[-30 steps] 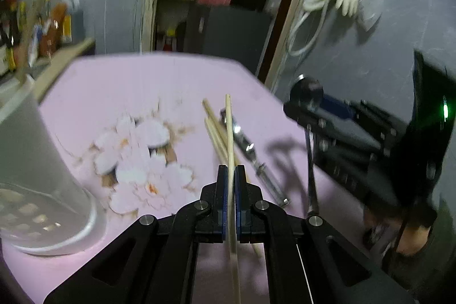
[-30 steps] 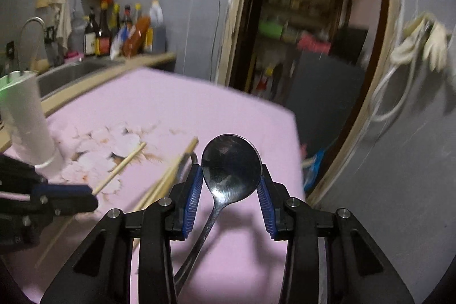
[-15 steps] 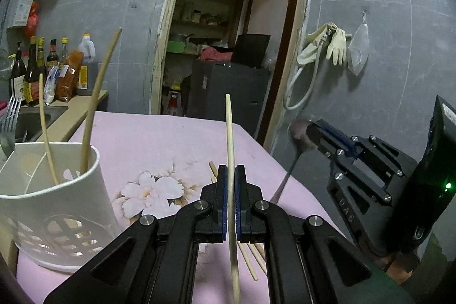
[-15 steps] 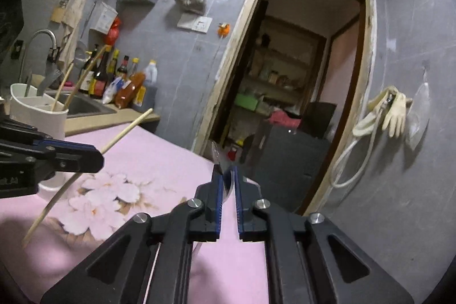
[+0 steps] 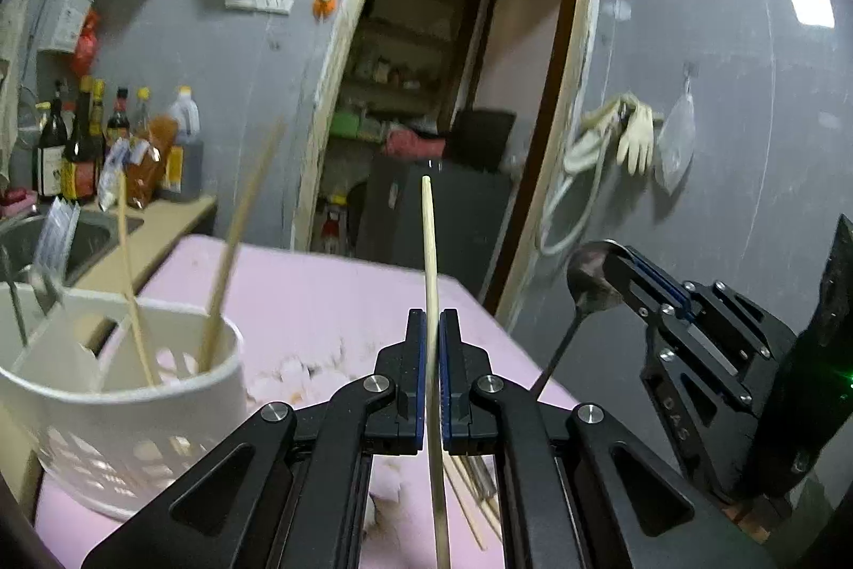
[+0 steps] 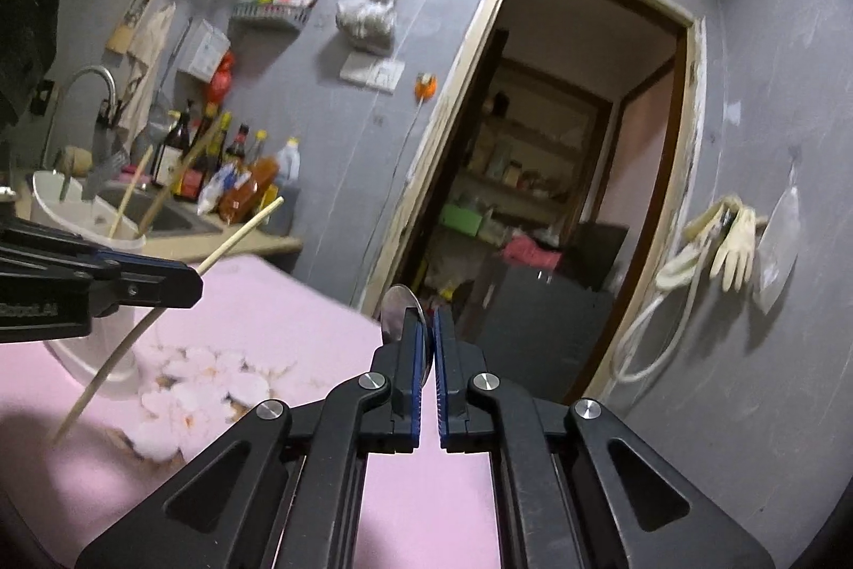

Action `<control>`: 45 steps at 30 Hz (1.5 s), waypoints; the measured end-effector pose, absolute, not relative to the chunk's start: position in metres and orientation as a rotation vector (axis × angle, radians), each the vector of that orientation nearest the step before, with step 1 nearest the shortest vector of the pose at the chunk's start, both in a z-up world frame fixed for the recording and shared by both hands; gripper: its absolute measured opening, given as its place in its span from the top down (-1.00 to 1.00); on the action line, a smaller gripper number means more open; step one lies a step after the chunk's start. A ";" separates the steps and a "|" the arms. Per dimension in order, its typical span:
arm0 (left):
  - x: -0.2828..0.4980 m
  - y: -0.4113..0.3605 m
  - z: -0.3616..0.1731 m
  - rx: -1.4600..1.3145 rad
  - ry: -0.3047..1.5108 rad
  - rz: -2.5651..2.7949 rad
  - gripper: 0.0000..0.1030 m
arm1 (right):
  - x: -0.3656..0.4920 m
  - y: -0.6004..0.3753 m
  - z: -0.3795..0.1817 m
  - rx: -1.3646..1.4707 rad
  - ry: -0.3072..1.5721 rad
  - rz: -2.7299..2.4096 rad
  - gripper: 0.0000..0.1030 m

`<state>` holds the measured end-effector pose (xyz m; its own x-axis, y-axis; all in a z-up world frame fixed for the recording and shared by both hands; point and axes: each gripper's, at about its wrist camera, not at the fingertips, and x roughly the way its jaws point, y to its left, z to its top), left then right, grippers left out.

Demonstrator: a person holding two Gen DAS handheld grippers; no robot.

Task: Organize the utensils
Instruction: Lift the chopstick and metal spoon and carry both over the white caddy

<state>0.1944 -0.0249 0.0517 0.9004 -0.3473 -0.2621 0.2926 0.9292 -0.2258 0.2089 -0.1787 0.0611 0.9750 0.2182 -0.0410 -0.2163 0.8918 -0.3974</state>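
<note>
The left tongs [image 5: 432, 371] are clamped on a single chopstick [image 5: 429, 259], which stands nearly upright between the blue pads, its tip clear of the tabletop [image 5: 330, 286]. The right tongs [image 6: 426, 374] have just closed and now grip a metal spoon [image 6: 401, 318] by the edge of its bowl; in the left wrist view its handle hangs down toward the pink cloth. Loose chopsticks [image 5: 469, 499] lie on the tabletop just below the left tongs. To the left stands a white utensil holder [image 5: 122, 414] with two chopsticks leaning in one compartment and a fork in another. Beyond are a sink, bottles [image 5: 80, 147] and an open doorway [image 5: 453, 105].
</note>
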 end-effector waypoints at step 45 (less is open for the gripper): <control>0.200 0.180 0.061 -0.302 0.067 0.087 0.95 | 0.223 -0.006 0.095 -0.441 -0.010 0.523 0.97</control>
